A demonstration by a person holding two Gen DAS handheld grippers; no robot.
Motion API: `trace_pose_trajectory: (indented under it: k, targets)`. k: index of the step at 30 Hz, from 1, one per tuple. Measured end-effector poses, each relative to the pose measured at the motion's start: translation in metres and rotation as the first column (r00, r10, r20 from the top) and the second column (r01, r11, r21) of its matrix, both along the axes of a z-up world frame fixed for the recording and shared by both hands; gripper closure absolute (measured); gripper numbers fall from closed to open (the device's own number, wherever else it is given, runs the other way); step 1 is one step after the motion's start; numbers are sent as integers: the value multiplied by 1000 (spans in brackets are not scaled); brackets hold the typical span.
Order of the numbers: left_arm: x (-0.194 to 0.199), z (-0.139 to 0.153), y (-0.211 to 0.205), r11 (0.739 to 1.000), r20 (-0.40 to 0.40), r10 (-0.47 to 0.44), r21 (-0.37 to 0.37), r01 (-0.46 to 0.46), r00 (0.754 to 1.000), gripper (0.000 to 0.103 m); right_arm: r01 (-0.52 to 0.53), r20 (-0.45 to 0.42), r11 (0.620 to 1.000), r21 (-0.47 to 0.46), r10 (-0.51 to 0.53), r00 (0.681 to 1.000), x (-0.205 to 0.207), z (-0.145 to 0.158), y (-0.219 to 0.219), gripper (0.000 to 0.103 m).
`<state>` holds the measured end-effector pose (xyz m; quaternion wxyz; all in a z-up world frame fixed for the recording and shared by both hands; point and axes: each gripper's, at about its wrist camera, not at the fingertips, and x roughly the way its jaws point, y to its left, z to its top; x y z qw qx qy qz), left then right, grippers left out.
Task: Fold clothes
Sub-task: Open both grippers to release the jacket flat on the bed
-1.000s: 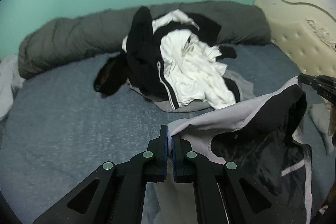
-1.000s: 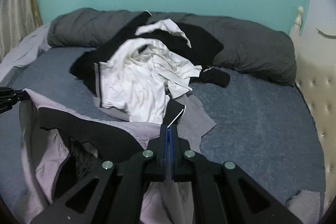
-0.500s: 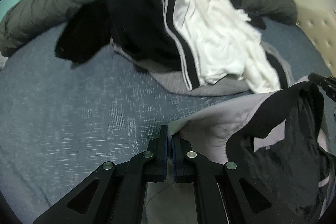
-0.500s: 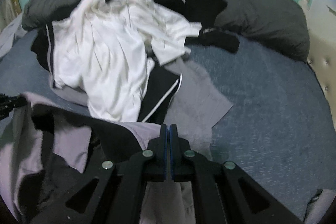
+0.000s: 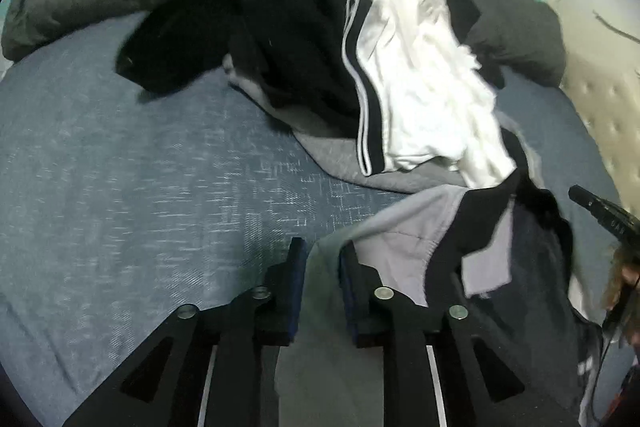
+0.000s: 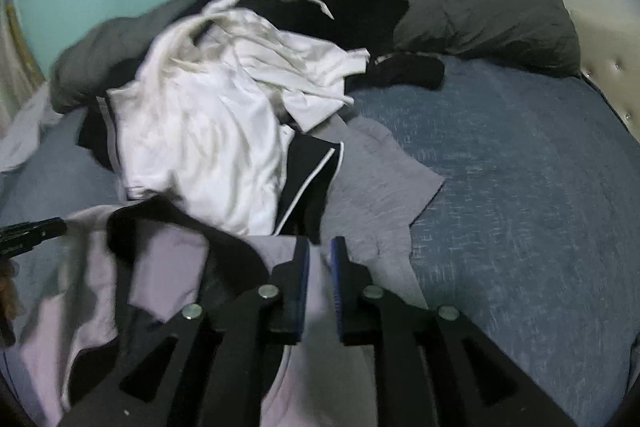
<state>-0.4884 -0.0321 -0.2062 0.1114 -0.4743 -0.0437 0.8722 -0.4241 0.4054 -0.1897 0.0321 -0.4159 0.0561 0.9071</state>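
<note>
A light grey and black garment (image 5: 416, 243) lies on the blue bed between my two grippers; it also shows in the right wrist view (image 6: 168, 259). My left gripper (image 5: 322, 255) is open, with the garment's left corner lying loose between its fingers. My right gripper (image 6: 319, 255) is open too, with the garment's right corner between its fingers. Each gripper's tip shows in the other's view, the right one (image 5: 600, 213) and the left one (image 6: 32, 231).
A pile of clothes lies just beyond: a white shirt (image 6: 208, 115), black striped pieces (image 5: 304, 39) and a grey cloth (image 6: 376, 179). A dark grey duvet (image 6: 480, 11) runs along the teal wall. A padded cream headboard (image 5: 600, 95) is at the right. Blue bedsheet (image 5: 120, 187) surrounds the pile.
Both grippers have gone from shut on the garment's corners to open, letting it go. The garment has come down onto the bed, close to the pile.
</note>
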Motion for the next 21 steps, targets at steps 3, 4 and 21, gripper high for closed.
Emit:
trace_pose_trajectory:
  k: [3, 4, 21]
  targets:
    - [27, 17, -8, 1000, -25, -12, -26, 11, 1000, 83, 17, -21, 999, -48, -18, 1000, 32, 17, 5, 82]
    - [38, 22, -12, 999, -29, -10, -32, 9, 1000, 83, 23, -20, 997, -73, -24, 1000, 45, 20, 7, 78]
    - [260, 32, -49, 998, -64, 59, 37, -57, 996, 83, 73, 96, 977, -200, -54, 994, 271, -1, -19, 59]
